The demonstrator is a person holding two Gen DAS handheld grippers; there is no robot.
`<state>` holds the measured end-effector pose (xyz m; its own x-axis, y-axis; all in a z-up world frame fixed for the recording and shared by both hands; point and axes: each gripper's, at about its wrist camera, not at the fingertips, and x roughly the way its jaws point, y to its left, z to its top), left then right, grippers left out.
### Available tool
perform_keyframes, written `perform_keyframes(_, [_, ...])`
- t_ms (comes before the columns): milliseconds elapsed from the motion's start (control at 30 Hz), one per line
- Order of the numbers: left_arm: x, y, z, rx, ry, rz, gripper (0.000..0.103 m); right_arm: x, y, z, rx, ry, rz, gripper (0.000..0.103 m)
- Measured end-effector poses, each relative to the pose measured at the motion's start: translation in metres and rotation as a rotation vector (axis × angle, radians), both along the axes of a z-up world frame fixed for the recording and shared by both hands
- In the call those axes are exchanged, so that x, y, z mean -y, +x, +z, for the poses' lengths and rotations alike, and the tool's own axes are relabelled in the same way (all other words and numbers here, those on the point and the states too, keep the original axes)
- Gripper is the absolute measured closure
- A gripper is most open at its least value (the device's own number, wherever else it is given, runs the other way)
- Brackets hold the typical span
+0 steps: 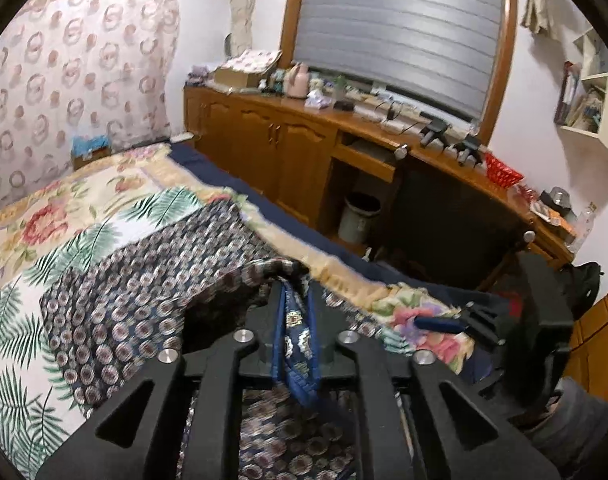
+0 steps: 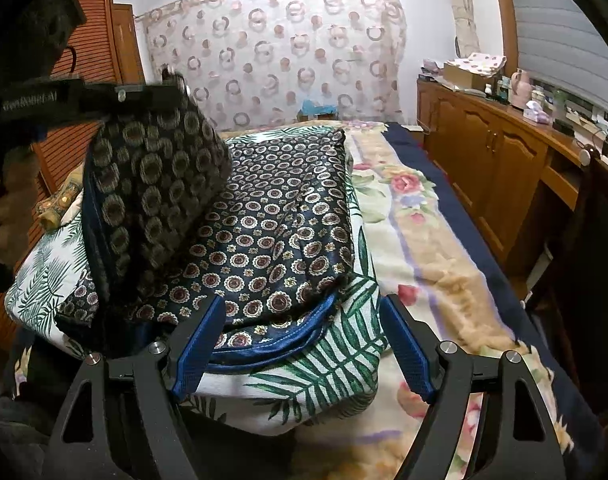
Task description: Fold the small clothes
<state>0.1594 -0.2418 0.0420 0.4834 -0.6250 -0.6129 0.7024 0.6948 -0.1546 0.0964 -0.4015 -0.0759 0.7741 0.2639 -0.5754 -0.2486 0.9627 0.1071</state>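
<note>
I see the bed (image 2: 436, 240) running from the near edge to the far curtain, covered by a floral blanket (image 2: 404, 216) with a palm-leaf cloth (image 2: 336, 356) laid over its near left part. A wooden cabinet (image 2: 484, 160) stands along the right side of the bed.

The garment (image 2: 271, 224), dark blue with a pattern of small round medallions and a plain blue trim, lies on the palm-leaf cloth. Most of it rests flat; its left portion is lifted and hangs as a fold toward the upper left in the right wrist view.

Left gripper (image 1: 295, 320): in its own view the jaws stand close together with a bunched edge of the garment and its blue trim between them. The cloth is pinched there and hangs down between the fingers. In the right wrist view this gripper appears at the upper left, above the lifted fold.

Right gripper (image 2: 304, 340): the jaws stand wide apart, low over the near edge of the garment. The blue pads (image 2: 408, 352) flank the trimmed hem and the palm-leaf cloth, and nothing is clamped between them
</note>
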Motion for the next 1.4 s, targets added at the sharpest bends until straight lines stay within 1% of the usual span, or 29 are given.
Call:
perform_keyframes(100, [-0.011,0.0,-0.003,-0.004,0.0,0.01,0.078,0.0,0.0,0.002,0.0,0.001,-0.003,0.022])
perform_keyframes(167, [-0.027,-0.001,-0.005,-0.008,-0.013,0.027,0.069,0.0,0.0,0.003,0.001,0.001,-0.005,0.022])
perform_keyframes(233, [-0.044,-0.003,-0.008,-0.005,-0.024,0.052,0.061,0.0,-0.001,0.004,0.003,0.001,-0.009,0.022])
perform_keyframes(333, [-0.069,-0.004,-0.017,-0.014,-0.02,0.084,0.059,0.0,-0.001,0.005,0.008,0.004,-0.014,0.022])
perform_keyframes(433, [-0.091,-0.004,-0.031,-0.005,0.015,0.153,0.059,-0.002,0.0,0.006,0.01,0.003,-0.014,0.022])
perform_keyframes(500, [-0.107,-0.003,-0.046,-0.011,0.067,0.199,0.059,-0.005,0.001,0.007,0.013,0.002,-0.011,0.022])
perform_keyframes(633, [-0.133,0.0,-0.07,-0.05,0.101,0.255,0.059,-0.014,0.005,0.01,0.018,-0.006,0.004,0.022])
perform_keyframes(800, [-0.16,0.003,-0.095,-0.062,0.157,0.348,0.059,-0.032,0.015,0.016,0.026,-0.027,0.042,0.022])
perform_keyframes(967, [-0.176,0.007,-0.105,-0.061,0.199,0.386,0.059,-0.056,0.03,0.025,0.04,-0.062,0.098,0.022])
perform_keyframes(1133, [-0.183,0.015,-0.116,-0.1,0.206,0.397,0.059,-0.08,0.049,0.033,0.046,-0.077,0.158,0.022])
perform_keyframes(1200, [-0.184,0.013,-0.118,-0.093,0.211,0.394,0.059,-0.088,0.056,0.035,0.044,-0.081,0.184,0.022])
perform_keyframes(1233, [-0.185,0.013,-0.117,-0.093,0.21,0.392,0.054,-0.093,0.06,0.036,0.042,-0.084,0.197,0.022])
perform_keyframes(1267, [-0.185,0.013,-0.118,-0.099,0.204,0.384,0.043,-0.098,0.065,0.037,0.038,-0.087,0.214,0.022])
perform_keyframes(1300, [-0.184,0.013,-0.118,-0.104,0.199,0.378,0.039,-0.102,0.069,0.037,0.034,-0.092,0.228,0.022])
perform_keyframes(1367, [-0.178,0.012,-0.119,-0.104,0.208,0.358,0.027,-0.112,0.076,0.037,0.029,-0.109,0.253,0.022])
perform_keyframes(1400, [-0.175,0.012,-0.12,-0.102,0.219,0.351,0.025,-0.117,0.08,0.037,0.025,-0.118,0.266,0.022])
